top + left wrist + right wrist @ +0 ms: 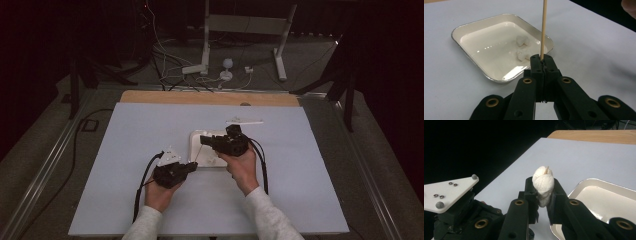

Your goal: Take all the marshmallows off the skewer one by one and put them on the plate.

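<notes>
White lump point(544, 186) between right jaws (skewer point(543, 30) left)

A skewer point(543, 30) runs off the top edge of the left gripper view, its far end cut from sight, its lower end buried between the closed jaws of the left gripper point(541, 61). In the right gripper view, only a sliver of the skewer's tip point(546, 170) pokes from a white lump point(544, 186), whose flanks are covered by the jaws of the right gripper point(544, 192). The tray point(599, 192) at lower right is cropped by the frame's edge. In the high view, the skewer is a faint line point(201, 150), the tray's contents too small to make out, and both sleeves are cut off at the bottom.
</notes>
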